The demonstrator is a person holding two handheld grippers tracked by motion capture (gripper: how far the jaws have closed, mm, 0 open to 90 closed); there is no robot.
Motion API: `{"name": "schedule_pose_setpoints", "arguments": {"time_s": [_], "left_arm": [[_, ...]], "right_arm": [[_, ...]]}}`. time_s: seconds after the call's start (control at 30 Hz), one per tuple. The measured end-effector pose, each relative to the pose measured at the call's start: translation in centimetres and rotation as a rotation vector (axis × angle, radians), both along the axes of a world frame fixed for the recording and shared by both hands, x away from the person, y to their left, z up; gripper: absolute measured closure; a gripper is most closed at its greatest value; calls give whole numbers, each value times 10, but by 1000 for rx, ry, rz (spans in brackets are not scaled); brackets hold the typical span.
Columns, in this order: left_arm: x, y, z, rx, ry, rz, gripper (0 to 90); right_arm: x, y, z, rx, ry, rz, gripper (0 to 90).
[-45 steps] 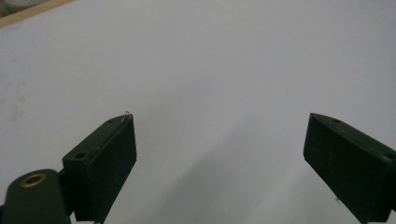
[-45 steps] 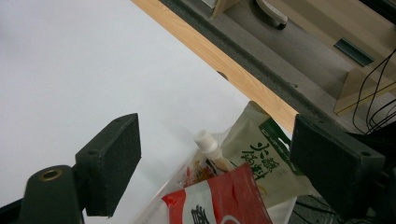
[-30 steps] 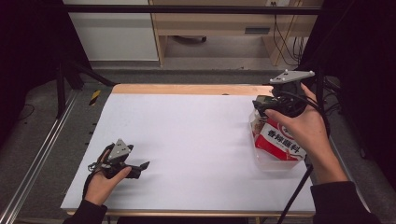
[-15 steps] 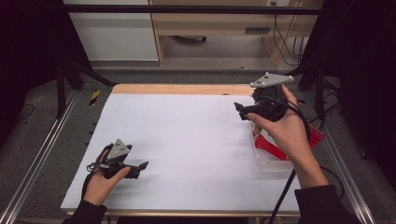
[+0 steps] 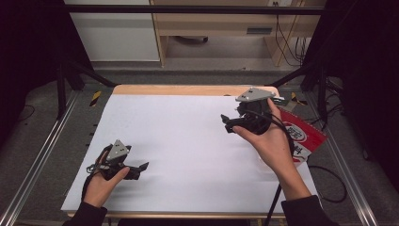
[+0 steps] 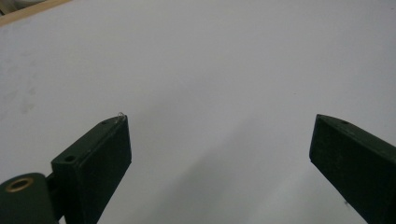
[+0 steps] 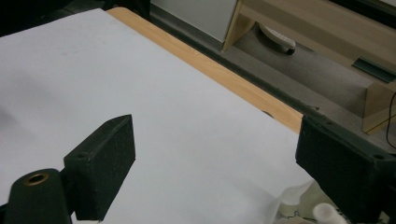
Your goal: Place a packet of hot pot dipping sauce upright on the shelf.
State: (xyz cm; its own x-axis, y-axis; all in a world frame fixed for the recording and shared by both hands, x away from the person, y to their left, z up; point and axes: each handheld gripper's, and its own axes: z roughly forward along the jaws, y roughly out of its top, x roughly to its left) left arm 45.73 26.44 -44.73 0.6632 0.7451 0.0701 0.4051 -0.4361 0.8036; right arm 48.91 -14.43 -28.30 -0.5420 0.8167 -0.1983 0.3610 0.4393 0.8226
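White paper covers the table (image 5: 188, 141), and a strip of light wood shows along its far edge. Behind the table there is a grey floor, a pale wood shelf unit and some cables, with dark cloth at both sides.

A red and white bag (image 5: 301, 136) lies at the right edge of the table, just beside the right hand (image 5: 270, 141). Most of the bag is hidden behind that hand and arm. Its long side seems to run from the far table edge toward the person, tilted a bit, with one red corner sticking out over the right edge. The print on it is too small to read. In the right gripper view a bit of clear wrap and something small and white (image 7: 322, 212) peek in at the bottom right, cut off by the edge, so it is hard to tell what they are.

The right hand-held gripper (image 5: 229, 125) is up above the table, pointing left, away from the bag. Its jaws are spread wide with nothing between them.

The left hand-held gripper (image 5: 142, 167) sits low near the front left of the table, pointing right. Its jaws are wide apart too, over bare white paper, holding nothing
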Motion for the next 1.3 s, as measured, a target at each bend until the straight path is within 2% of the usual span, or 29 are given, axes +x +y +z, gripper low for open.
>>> {"name": "schedule_pose_setpoints", "arguments": {"time_s": [0.27,0.47,0.8,1.1,1.3], "left_arm": [[0,0,0,-3,-1,0,52],[0,0,0,-3,-2,-1,52],[0,1,1,-4,-5,12,37],[0,-1,0,3,-2,6,38],[1,-1,-1,1,-1,6,37]], "right_arm": [[-6,10,-22,-3,17,10,120],[-10,12,-35,23,33,13,100],[-15,10,-60,56,59,-15,73],[-8,10,-89,62,92,-57,72],[-3,17,-105,76,116,-57,72]]}}
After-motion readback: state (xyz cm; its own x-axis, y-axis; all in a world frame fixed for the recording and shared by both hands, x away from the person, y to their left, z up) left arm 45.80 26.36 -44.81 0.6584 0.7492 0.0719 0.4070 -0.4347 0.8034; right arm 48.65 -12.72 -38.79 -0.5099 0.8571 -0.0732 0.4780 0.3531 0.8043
